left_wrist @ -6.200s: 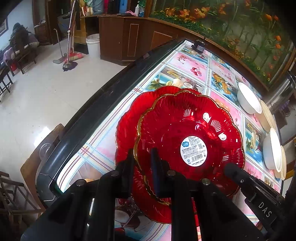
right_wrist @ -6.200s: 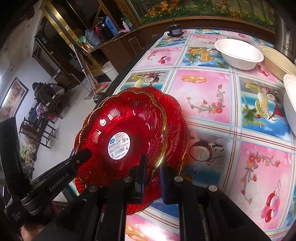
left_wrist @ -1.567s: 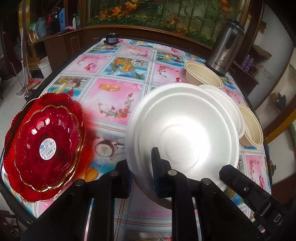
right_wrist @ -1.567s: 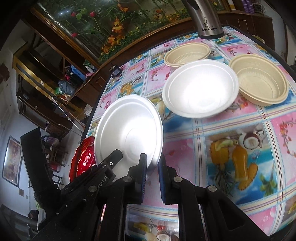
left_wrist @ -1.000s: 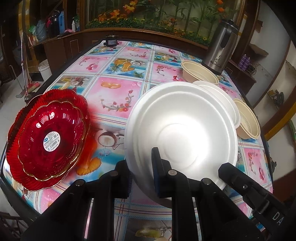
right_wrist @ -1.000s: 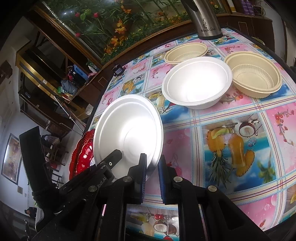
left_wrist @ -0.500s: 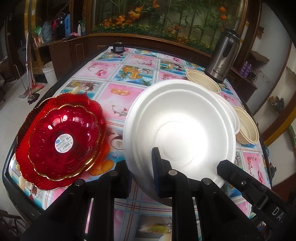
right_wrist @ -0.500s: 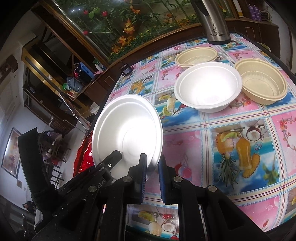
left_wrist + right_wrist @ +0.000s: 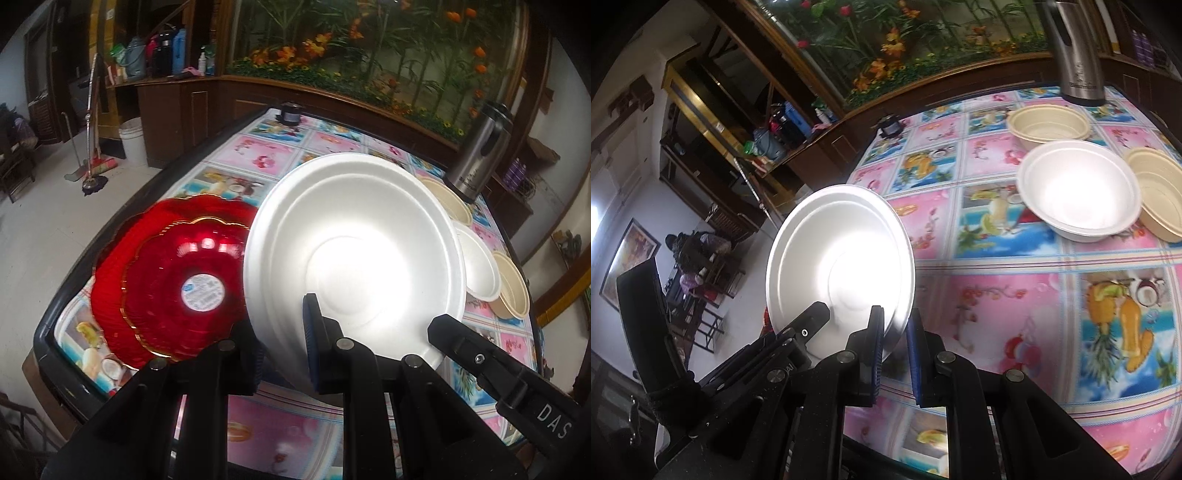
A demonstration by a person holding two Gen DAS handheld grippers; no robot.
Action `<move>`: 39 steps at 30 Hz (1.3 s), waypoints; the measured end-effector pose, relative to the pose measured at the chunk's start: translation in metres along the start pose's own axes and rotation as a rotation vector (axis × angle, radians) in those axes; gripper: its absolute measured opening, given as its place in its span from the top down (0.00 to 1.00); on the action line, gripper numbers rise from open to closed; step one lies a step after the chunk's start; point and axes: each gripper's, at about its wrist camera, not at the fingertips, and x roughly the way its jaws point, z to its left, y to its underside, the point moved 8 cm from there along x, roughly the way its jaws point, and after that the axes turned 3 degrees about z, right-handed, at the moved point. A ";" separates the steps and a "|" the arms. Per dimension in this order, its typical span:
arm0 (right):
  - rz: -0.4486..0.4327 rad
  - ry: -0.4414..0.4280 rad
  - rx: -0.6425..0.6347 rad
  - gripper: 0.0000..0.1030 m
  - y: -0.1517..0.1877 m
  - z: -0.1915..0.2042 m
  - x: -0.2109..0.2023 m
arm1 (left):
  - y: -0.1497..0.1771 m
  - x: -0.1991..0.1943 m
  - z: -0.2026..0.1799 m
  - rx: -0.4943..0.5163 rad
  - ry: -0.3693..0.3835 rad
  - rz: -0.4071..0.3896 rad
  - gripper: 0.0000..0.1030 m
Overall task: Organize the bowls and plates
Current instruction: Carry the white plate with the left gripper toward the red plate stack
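Observation:
Both grippers hold one white foam plate (image 9: 354,243) (image 9: 838,266) by its rim, lifted off the table and tilted. My left gripper (image 9: 282,343) is shut on the near edge. My right gripper (image 9: 894,343) is shut on the opposite edge. Two stacked red plates (image 9: 166,280) with gold rims lie at the table's left corner, partly behind the white plate. A white foam bowl (image 9: 1078,190) rests on the table between two beige bowls (image 9: 1047,123) (image 9: 1156,192).
A steel thermos (image 9: 480,158) stands at the far right of the table, which is covered by a pink and blue fruit-print cloth (image 9: 1015,295). A small dark object (image 9: 290,112) sits at the far table edge. A wooden counter and planter run behind.
The held white plate has travelled left over the table toward the red plates, which now sit closer and partly behind it. Both grippers stayed shut on it.

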 end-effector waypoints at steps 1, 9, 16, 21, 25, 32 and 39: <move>0.005 -0.006 -0.009 0.89 0.000 0.006 0.003 | -0.001 -0.001 0.006 -0.011 -0.005 -0.003 0.83; 0.062 -0.043 -0.089 0.89 -0.003 0.055 0.036 | -0.008 0.002 0.056 -0.101 -0.056 -0.007 0.83; 0.105 -0.059 -0.136 0.89 -0.005 0.084 0.064 | -0.016 0.008 0.083 -0.150 -0.090 -0.007 0.83; 0.136 -0.055 -0.145 0.89 -0.003 0.091 0.082 | -0.012 0.024 0.093 -0.164 -0.113 0.027 0.83; 0.162 -0.043 -0.138 0.89 0.003 0.087 0.095 | -0.007 0.036 0.095 -0.164 -0.121 0.058 0.82; 0.186 -0.022 -0.118 0.89 0.006 0.076 0.107 | -0.003 0.050 0.091 -0.146 -0.129 0.097 0.82; 0.202 -0.008 -0.106 0.89 0.008 0.069 0.115 | 0.002 0.054 0.093 -0.140 -0.134 0.117 0.81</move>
